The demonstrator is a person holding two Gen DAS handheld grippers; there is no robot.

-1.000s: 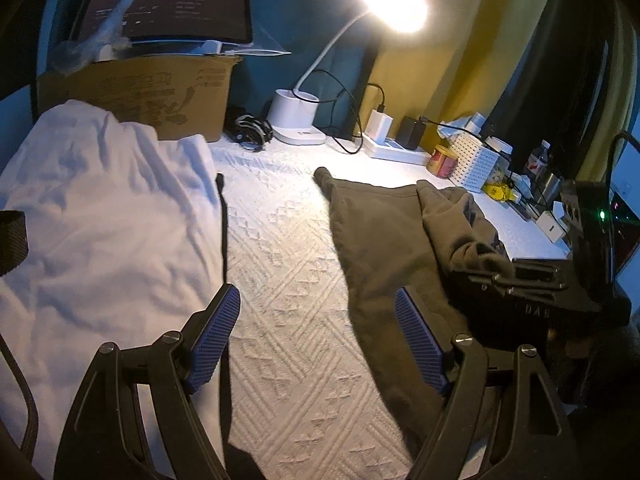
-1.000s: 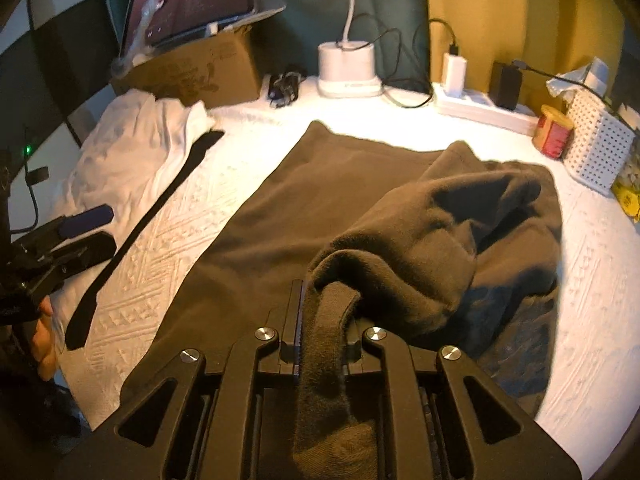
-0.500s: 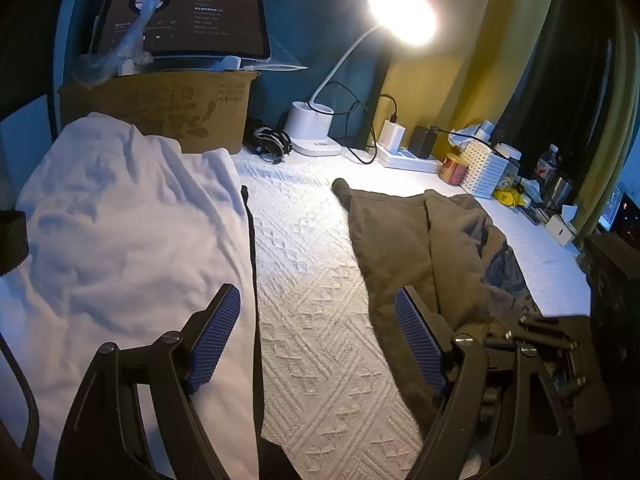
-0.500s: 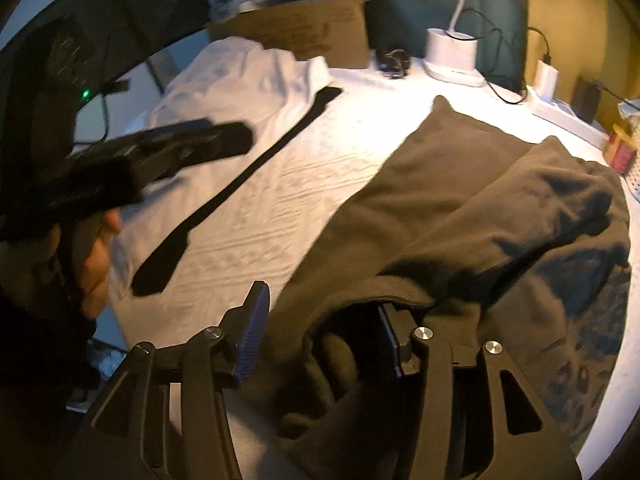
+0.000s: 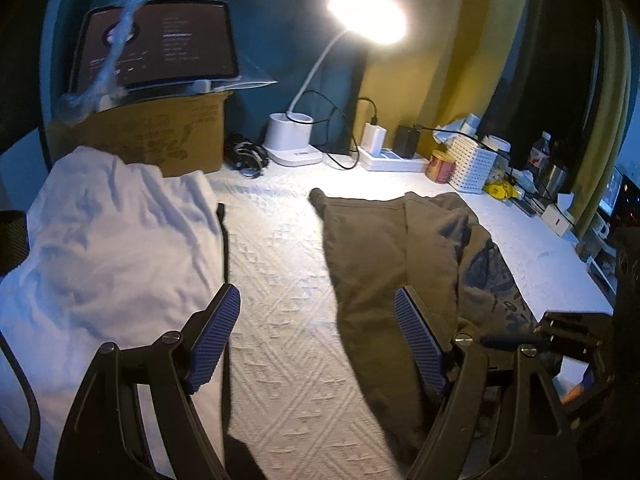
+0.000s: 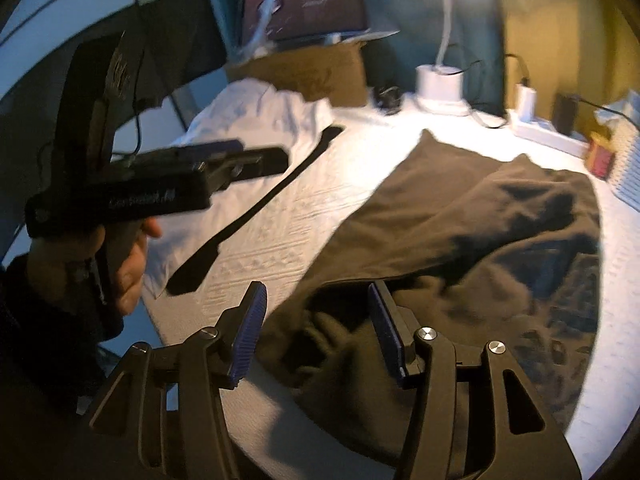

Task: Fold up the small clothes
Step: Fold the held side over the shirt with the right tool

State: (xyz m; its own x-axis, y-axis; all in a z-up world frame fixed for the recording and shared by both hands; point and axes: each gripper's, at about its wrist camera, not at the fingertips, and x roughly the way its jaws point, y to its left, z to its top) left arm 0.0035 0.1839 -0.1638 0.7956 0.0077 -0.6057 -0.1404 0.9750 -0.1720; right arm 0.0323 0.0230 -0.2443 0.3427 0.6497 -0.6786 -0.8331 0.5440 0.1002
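A brown garment (image 5: 392, 248) lies spread on the white patterned cloth (image 5: 280, 280), with one side folded over itself and a rumpled edge near me (image 6: 340, 336). My right gripper (image 6: 318, 332) stands open just above that rumpled edge; its pads do not press the fabric. A white garment (image 5: 112, 240) lies crumpled to the left, with a black strip (image 6: 256, 208) along its edge. Between the two garments my left gripper (image 5: 318, 340) hovers open and holds nothing. In the right wrist view a hand (image 6: 128, 264) carries the left gripper (image 6: 240, 164).
At the back stand a cardboard box (image 5: 160, 140) with a tablet (image 5: 160, 44) on it, a lit desk lamp (image 5: 292, 144), a power strip (image 5: 388, 160), a red tin (image 5: 440, 166) and a white basket (image 5: 474, 164). The table's near edge (image 6: 192, 332) runs just below the grippers.
My right gripper was shut on a fold of the brown garment; it has opened, let it drop and drawn back toward the near edge. The left gripper stayed open and lifted a little.
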